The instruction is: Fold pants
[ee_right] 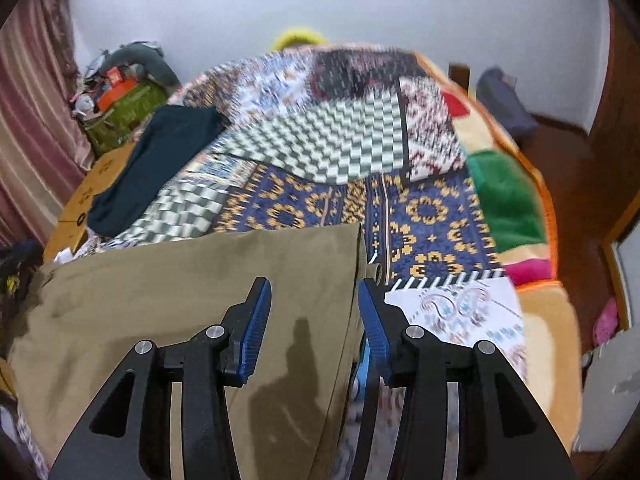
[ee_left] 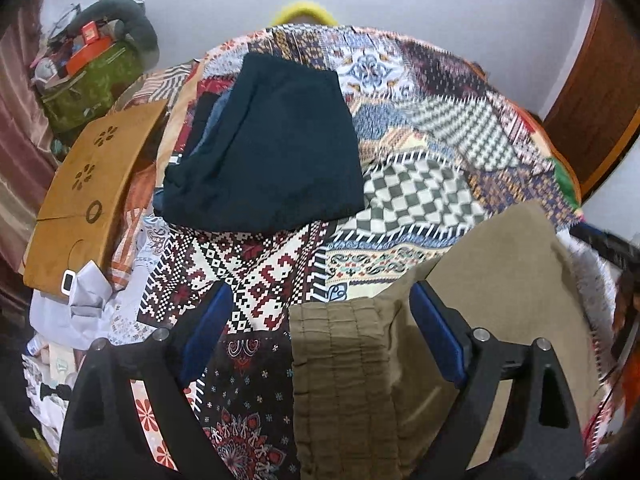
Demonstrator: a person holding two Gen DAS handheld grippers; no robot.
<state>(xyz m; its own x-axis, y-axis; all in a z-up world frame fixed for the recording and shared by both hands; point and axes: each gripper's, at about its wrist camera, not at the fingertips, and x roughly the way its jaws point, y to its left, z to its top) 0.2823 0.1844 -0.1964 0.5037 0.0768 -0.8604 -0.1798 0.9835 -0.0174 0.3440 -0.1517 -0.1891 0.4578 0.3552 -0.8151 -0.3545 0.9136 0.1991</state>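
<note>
Olive-brown pants point(ee_left: 472, 288) lie flat on the patchwork bedspread point(ee_left: 420, 128). Their gathered elastic waistband point(ee_left: 340, 364) lies between the open fingers of my left gripper point(ee_left: 320, 320), near the right pad. In the right wrist view the pants point(ee_right: 168, 300) spread to the left, and their right edge runs between the open blue pads of my right gripper point(ee_right: 314, 300). Neither gripper is closed on the cloth.
A dark folded garment point(ee_left: 272, 148) lies further back on the bed; it also shows in the right wrist view point(ee_right: 152, 168). A brown cardboard board point(ee_left: 84, 196) and a green bag with clutter point(ee_left: 88, 80) sit at the left. A wooden door point(ee_left: 600, 92) stands at the right.
</note>
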